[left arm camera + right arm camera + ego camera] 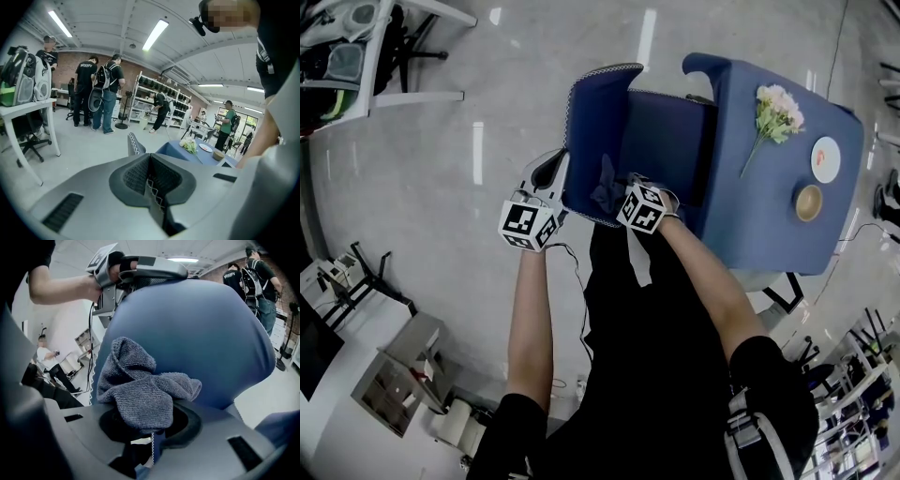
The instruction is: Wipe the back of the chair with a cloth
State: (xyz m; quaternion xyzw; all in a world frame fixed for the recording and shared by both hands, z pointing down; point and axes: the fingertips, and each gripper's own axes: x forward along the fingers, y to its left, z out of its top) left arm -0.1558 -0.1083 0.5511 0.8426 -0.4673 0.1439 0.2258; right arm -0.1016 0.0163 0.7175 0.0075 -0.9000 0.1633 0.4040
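A blue chair [592, 131] with white stitched trim stands in front of me, its back [201, 333] filling the right gripper view. My right gripper [150, 427] is shut on a crumpled grey-blue cloth [140, 390], which presses against the chair back. From the head view the cloth [605, 186] hangs just ahead of the right gripper [626, 195]. My left gripper [546, 187] is at the chair's left edge. Its jaws are shut on the stitched rim [154, 196], as the left gripper [151, 177] view shows. The left gripper [140, 266] also appears atop the chair in the right gripper view.
A blue-clothed table [769, 216] stands right behind the chair, with flowers [776, 114], a plate [826, 159] and a cup [809, 202]. Several people [105, 89] stand by shelves. A white desk [28, 110] is to the left. Carts [398, 375] sit at lower left.
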